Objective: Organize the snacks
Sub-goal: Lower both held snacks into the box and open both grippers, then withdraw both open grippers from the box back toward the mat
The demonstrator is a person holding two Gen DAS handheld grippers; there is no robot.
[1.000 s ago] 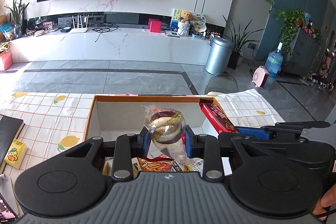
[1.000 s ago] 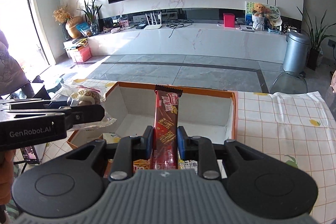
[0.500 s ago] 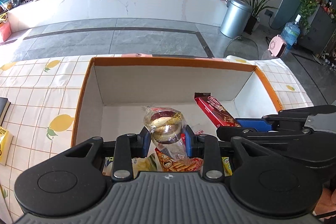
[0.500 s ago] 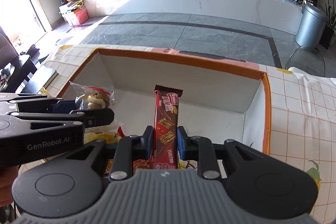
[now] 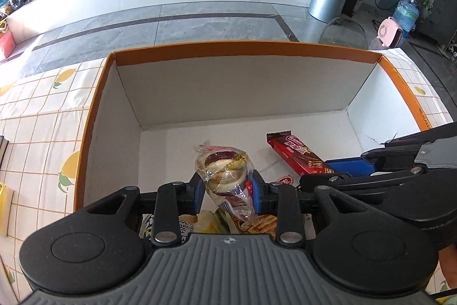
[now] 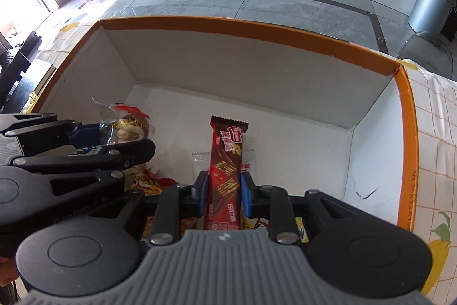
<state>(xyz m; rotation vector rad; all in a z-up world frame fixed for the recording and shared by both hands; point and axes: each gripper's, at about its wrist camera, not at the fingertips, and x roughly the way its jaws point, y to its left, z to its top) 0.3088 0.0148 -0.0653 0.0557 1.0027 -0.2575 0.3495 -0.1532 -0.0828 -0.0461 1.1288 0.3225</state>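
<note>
Both my grippers were tipped down over the box (image 5: 94, 116), the orange-rimmed carton with white walls sitting on the lemon-print tablecloth (image 5: 42, 116). My left gripper (image 5: 227, 187) was clamped on the bagged pastry (image 5: 225, 170), a clear wrapper with a pale and dark red filled cake inside, blue pads pressing the bag from both sides. The pastry hung inside the box's opening, above the white floor, toward the near left part. From the right wrist camera I saw the same pastry (image 6: 128, 129) poking out past the left gripper's black fingers (image 6: 85, 133).

My right gripper (image 6: 222, 187) was squeezed tight on the red wafer bar (image 6: 225, 162), the long wrapper standing up between the blue pads with its crimped end pointing away toward the far wall of the box. In the left wrist view that bar (image 5: 297, 156) showed angled over the box floor, with the right gripper's blue pad just behind it.

Under the two grippers lay other snacks at the near end of the box: a red and yellow packet (image 6: 148, 180) below the left gripper, and a small clear sachet (image 6: 200, 159) behind the wafer bar. Whether the bar's lower end touched those packets I couldn't tell, my own gripper body blocked it. The far half of the box floor was bare white card, with a small crack in the right wall (image 6: 365, 193).
</note>
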